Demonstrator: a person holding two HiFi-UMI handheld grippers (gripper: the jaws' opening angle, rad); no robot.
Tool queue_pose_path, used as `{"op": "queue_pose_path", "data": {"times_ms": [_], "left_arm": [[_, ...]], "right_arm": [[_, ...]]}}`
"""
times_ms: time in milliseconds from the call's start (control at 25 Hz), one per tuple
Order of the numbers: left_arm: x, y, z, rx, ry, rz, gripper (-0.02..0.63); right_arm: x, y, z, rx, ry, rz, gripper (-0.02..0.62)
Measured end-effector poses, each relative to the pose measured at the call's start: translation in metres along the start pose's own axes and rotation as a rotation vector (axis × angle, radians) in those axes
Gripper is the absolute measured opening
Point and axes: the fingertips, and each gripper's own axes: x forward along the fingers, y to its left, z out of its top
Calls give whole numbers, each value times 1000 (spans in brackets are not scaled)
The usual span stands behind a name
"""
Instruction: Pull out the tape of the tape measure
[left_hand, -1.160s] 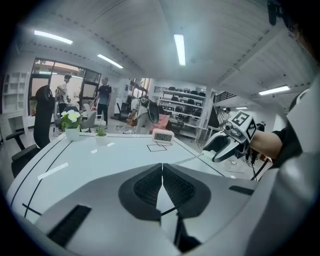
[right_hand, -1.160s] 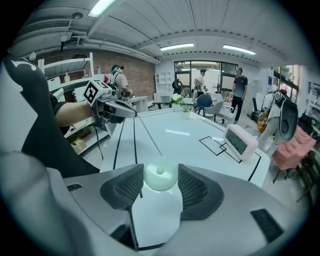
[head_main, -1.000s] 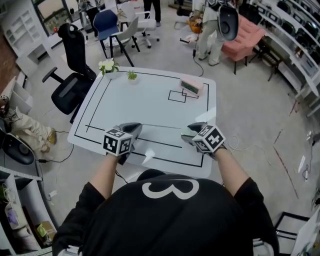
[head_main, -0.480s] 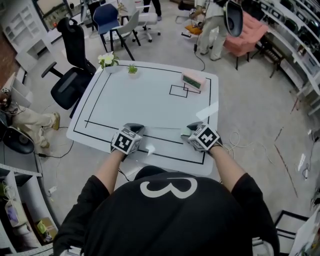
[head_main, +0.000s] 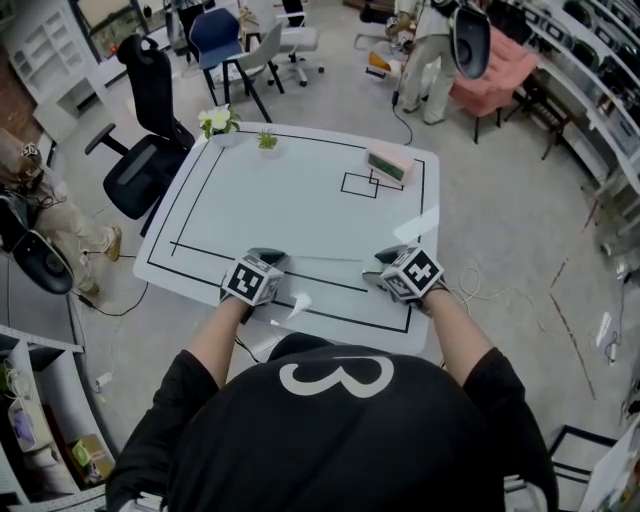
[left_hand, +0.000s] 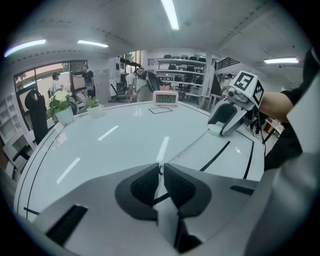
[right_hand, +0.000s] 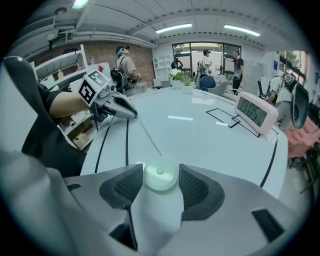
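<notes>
Near the surface's (head_main: 290, 200) front edge, the right claw (head_main: 378, 268) is clamping, half-open, the probably light, slippery tape measure case (right_hand: 160, 180), while the left claw (left_hand: 161, 169), nearly closed, is pinching the thin, springy-looking tape (head_main: 322, 258) by its tip.

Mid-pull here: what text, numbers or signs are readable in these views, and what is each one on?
"3": a large white figure on the back of the person's black shirt, head view.
Clock display: digits show, too blurred to read.
Tape: any markings are too fine to read.
Marker cube: black-and-white square patterns only, no letters.
</notes>
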Motion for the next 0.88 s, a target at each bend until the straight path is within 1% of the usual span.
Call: {"op": "queue_pose_path", "data": {"times_ms": [40,160,200,320,400,520,640,720,800,880], "left_arm": [[0,0,0,-5,1,-6,30],[-4,-1,1,-28,-12,-30,119],[-6,0,3,-36,-20,-32,150],[-16,4,11,-59,-63,-23,206],[-29,5,19,-83,-107,-14,230],[-56,-3,43,-129,-218,-21,235],[-89,-24,78,-127,-328,-58,235],[-113,-42,101,-104,-393,-85,225],[-138,-61,123,-88,-463,-127,202],[-164,-80,144,-84,-547,-183,160]], "right_arm": [[0,0,0,7,-4,7,243],[-4,1,3,16,-26,20,324],[-7,1,6,18,-41,21,342],[-19,2,16,30,-104,21,357],[-34,5,27,41,-171,22,365],[-64,19,49,66,-295,47,357],[-103,34,76,81,-433,59,328],[-133,47,95,85,-538,71,292],[-162,62,112,79,-646,88,246],[-185,77,125,76,-752,95,183]]}}
